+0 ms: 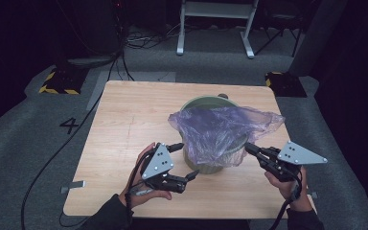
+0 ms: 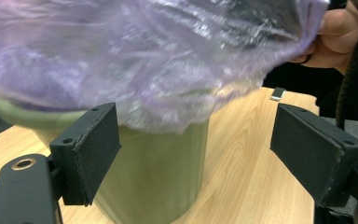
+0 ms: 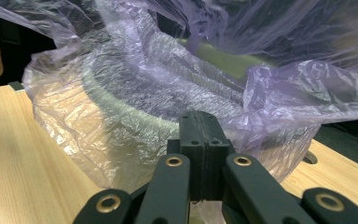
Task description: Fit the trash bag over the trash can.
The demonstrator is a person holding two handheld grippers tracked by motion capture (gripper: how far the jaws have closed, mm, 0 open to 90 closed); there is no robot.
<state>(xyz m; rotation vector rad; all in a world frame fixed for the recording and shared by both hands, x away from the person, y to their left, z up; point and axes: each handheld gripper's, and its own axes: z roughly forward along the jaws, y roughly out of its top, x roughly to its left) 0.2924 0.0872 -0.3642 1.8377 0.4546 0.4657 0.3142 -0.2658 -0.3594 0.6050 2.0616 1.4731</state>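
Note:
A pale green bin (image 1: 202,101) stands on the wooden table (image 1: 129,124), right of its middle, with a thin purple plastic bag (image 1: 220,127) draped over its mouth and hanging down its sides. My left gripper (image 1: 188,159) sits at the bin's near left side, jaws wide apart. In the left gripper view, my left gripper (image 2: 196,149) has nothing between its pads; the bin's wall (image 2: 158,172) and the bag's hem (image 2: 158,60) lie just ahead. My right gripper (image 1: 247,147) reaches the bin's right side. There my right gripper (image 3: 200,133) is shut on the bag's edge (image 3: 121,93).
The table's near edge runs just behind both hands. Beyond the table, on grey carpet, stand a white metal frame (image 1: 215,28) and two yellow-and-black striped blocks (image 1: 60,82) (image 1: 280,80). A black cable (image 1: 62,148) trails across the floor at the left.

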